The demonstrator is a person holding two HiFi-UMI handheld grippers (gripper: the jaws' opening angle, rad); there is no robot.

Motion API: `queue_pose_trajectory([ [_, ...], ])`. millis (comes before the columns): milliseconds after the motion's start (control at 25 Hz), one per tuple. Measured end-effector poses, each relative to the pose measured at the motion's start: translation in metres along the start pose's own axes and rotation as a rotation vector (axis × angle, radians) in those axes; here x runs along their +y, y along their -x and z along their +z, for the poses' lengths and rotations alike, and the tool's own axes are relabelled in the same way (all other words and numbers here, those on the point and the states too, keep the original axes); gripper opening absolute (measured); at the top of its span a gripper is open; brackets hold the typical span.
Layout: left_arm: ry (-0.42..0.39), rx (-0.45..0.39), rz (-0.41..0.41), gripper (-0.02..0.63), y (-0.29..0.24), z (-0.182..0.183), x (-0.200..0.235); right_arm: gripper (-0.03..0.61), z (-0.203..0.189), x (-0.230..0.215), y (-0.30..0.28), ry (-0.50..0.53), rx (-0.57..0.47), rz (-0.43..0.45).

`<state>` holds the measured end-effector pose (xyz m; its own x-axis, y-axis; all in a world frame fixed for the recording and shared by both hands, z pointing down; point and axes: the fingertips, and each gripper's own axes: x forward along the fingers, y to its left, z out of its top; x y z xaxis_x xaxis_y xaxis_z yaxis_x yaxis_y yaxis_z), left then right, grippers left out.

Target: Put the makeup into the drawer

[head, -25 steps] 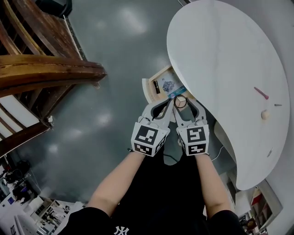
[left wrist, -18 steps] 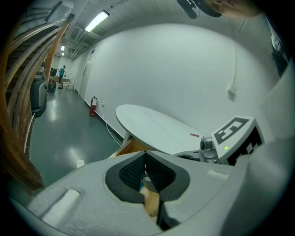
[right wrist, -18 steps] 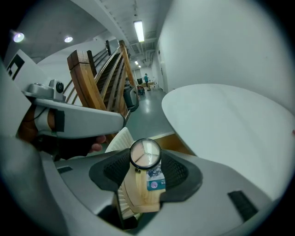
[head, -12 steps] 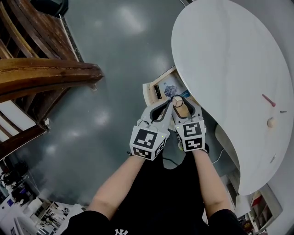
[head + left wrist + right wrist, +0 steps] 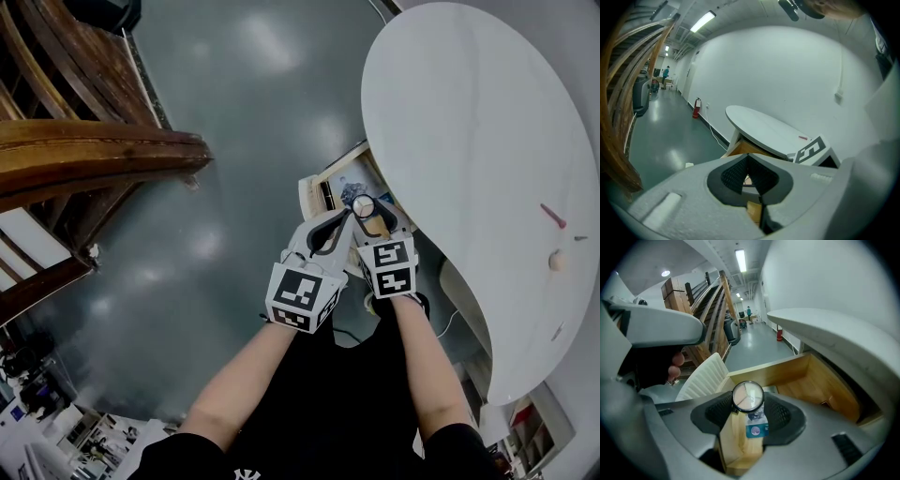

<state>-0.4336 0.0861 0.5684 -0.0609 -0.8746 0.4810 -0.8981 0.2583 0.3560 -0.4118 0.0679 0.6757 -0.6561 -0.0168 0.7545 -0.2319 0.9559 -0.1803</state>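
OK, right gripper (image 5: pixel 750 414) is clamped on the makeup compact (image 5: pixel 747 397), one pad on each side of its rim. Left gripper (image 5: pixel 748 161) has its jaws closed together with nothing between them. In the head view it sits just beside the right gripper (image 5: pixel 368 214), with the two tips almost touching.

The compact (image 5: pixel 364 206) is a round disc with a clear lid, so it has no long axis. Its flat face points back along the jaws and up at the head camera. Pale powder shows through the lid, split into three wedges. It hangs over the near end of the open drawer (image 5: pixel 314 178). Whether it touches anything below cannot be told.

The drawer (image 5: pixel 820 380) is light wood, pulled out from under the white oval table (image 5: pixel 469 141). One wooden edge runs under the right jaws. A black tube (image 5: pixel 325 194) and a printed packet (image 5: pixel 352 194) lie inside, and a blue-labelled item (image 5: pixel 756 429) lies just below the compact.

The table rim (image 5: pixel 834 329) overhangs the drawer's far side, so clearance is tight there. The side toward the glossy grey floor (image 5: pixel 234 187) is open. A wooden staircase (image 5: pixel 94 150) stands well apart on the left. A red stick (image 5: pixel 553 217) and a small pale knob (image 5: pixel 558 260) sit on the tabletop, far from the grippers. A white ribbed panel (image 5: pixel 701 376) stands just beside the drawer front, and a corridor runs off behind it.
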Motion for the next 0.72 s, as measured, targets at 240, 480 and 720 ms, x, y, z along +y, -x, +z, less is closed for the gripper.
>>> queue_pose_trajectory([
  [240,-0.008,0.007,-0.003,0.011,-0.001,-0.003,0.004,0.244,-0.016,-0.004,-0.022,-0.021,0.048,0.016],
  [480,0.0,0.023,-0.006,0.011,0.001,-0.001,0.002,0.213,-0.012,-0.001,-0.005,-0.01,0.051,-0.006],
  [720,-0.006,0.03,-0.019,0.011,0.013,0.016,-0.011,0.084,0.017,0.011,0.033,-0.024,-0.013,-0.013],
])
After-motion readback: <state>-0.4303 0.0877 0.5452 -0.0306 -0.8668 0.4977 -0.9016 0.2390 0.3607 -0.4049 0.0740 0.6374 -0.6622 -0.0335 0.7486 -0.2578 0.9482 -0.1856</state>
